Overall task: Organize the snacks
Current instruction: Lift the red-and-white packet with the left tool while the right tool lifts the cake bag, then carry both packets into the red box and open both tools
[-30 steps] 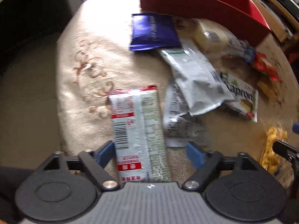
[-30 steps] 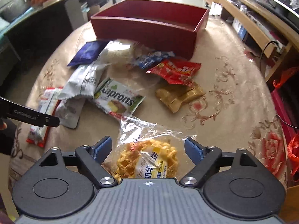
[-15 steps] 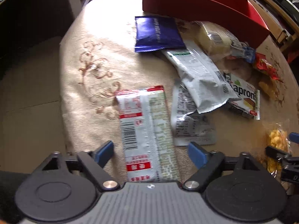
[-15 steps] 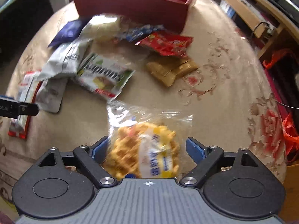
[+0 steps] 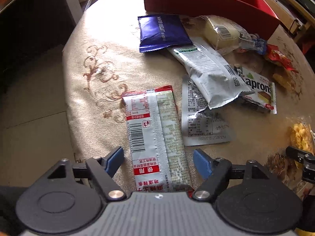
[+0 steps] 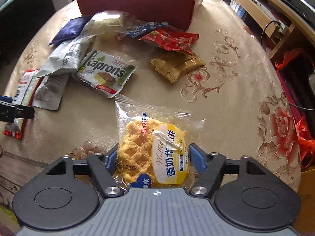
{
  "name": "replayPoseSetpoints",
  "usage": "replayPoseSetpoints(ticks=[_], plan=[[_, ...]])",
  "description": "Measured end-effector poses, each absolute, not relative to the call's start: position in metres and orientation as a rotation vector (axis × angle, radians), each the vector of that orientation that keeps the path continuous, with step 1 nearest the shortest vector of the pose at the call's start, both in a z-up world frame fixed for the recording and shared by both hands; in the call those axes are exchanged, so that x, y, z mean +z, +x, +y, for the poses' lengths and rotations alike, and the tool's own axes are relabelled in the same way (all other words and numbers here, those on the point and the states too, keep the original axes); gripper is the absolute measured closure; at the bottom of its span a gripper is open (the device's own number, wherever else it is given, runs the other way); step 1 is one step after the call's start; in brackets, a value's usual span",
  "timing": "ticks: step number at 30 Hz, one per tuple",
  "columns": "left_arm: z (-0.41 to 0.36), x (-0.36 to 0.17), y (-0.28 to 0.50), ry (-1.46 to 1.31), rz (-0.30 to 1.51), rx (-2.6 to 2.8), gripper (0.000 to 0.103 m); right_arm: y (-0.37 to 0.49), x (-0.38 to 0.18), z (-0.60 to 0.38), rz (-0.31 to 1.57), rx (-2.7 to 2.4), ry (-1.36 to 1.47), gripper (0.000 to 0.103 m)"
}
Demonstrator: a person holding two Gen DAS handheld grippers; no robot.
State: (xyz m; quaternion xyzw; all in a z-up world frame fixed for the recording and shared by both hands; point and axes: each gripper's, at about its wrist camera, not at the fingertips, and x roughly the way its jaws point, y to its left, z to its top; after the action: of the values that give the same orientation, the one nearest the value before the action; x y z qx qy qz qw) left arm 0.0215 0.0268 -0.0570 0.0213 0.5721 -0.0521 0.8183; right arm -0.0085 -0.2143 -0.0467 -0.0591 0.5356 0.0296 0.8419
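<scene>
A long red-and-silver snack packet (image 5: 151, 129) lies on the cream tablecloth between the blue pads of my left gripper (image 5: 158, 157). Its jaws are closing, with a narrow gap still showing on each side of the packet. My right gripper (image 6: 151, 157) is closing on a clear-wrapped yellow waffle packet (image 6: 155, 147). The left pad presses the waffle and the right pad sits at the wrapper's edge. A red open box (image 6: 137, 2) stands at the far side of the table.
Loose snacks lie in front of the box: a blue wafer packet (image 5: 161, 31), silver pouches (image 5: 208, 74), a Kaprons packet (image 6: 106, 72), a red bag (image 6: 171, 39) and gold packets (image 6: 177, 64). The table edge (image 5: 67, 102) drops off left. Wooden furniture stands right.
Both pairs of jaws have narrowed. The left pads have drawn in toward the long packet. The right pads have come in onto the waffle packet, which now fills the gap.
</scene>
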Motion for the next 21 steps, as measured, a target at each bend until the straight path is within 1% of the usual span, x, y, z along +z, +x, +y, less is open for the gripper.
replayPoseSetpoints(ticks=[2,4,5,9,14,16,21], plan=[[0.028,-0.054,0.020,0.039,1.221,-0.099,0.049,-0.010,-0.042,-0.212,1.114,0.067,-0.120,0.032],[0.033,-0.051,0.021,0.013,1.226,-0.084,0.058,-0.011,-0.035,-0.213,1.092,0.071,-0.093,0.039],[0.035,-0.050,0.021,-0.007,1.228,-0.081,0.060,-0.010,-0.033,-0.214,1.081,0.068,-0.084,0.041],[0.031,-0.047,0.018,0.027,1.205,-0.069,0.062,-0.007,-0.026,-0.214,1.052,0.067,-0.066,0.049],[0.035,-0.034,0.014,0.008,1.167,-0.089,0.062,-0.005,-0.023,-0.211,1.040,0.086,-0.059,0.053],[0.040,-0.029,0.013,-0.018,1.161,-0.096,0.062,-0.006,-0.019,-0.212,1.030,0.098,-0.043,0.056],[0.047,-0.019,0.007,-0.061,1.138,-0.123,0.063,-0.005,-0.018,-0.210,1.029,0.096,-0.041,0.058]])
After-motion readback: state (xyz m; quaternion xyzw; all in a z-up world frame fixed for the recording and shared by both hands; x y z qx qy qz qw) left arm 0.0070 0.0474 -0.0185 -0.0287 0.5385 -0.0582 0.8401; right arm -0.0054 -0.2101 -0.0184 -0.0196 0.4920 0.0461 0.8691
